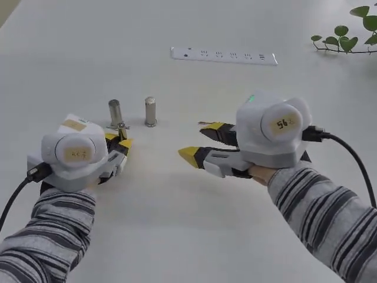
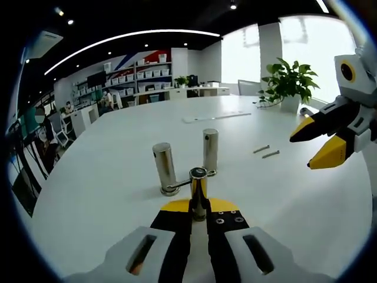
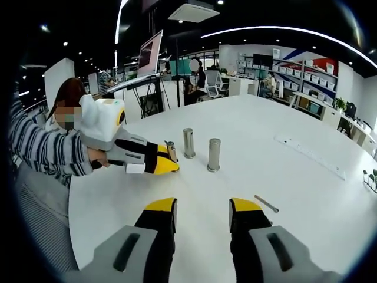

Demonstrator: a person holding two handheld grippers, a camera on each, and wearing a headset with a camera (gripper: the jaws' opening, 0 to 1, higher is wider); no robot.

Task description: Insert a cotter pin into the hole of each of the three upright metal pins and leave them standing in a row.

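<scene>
Toward the left of the desk (image 1: 188, 224), left gripper (image 2: 199, 207) clamped on the held metal pin (image 2: 198, 187), upright, with a cotter pin (image 2: 178, 184) lying crosswise through its top. Just behind, standing free and side by side: near pin (image 2: 164, 168) and far pin (image 2: 210, 149) (one end of the cotter pin reaching toward the near pin's base). Further right, right gripper (image 3: 203, 213) hovering low over the desk, jaws apart, gripping nothing. Beyond its tips, two loose cotter pins (image 2: 262, 149) flat on the desk, close together. Along the far side, a white power strip (image 1: 224, 56); at the far right corner, a leafy plant (image 1: 347, 36).
</scene>
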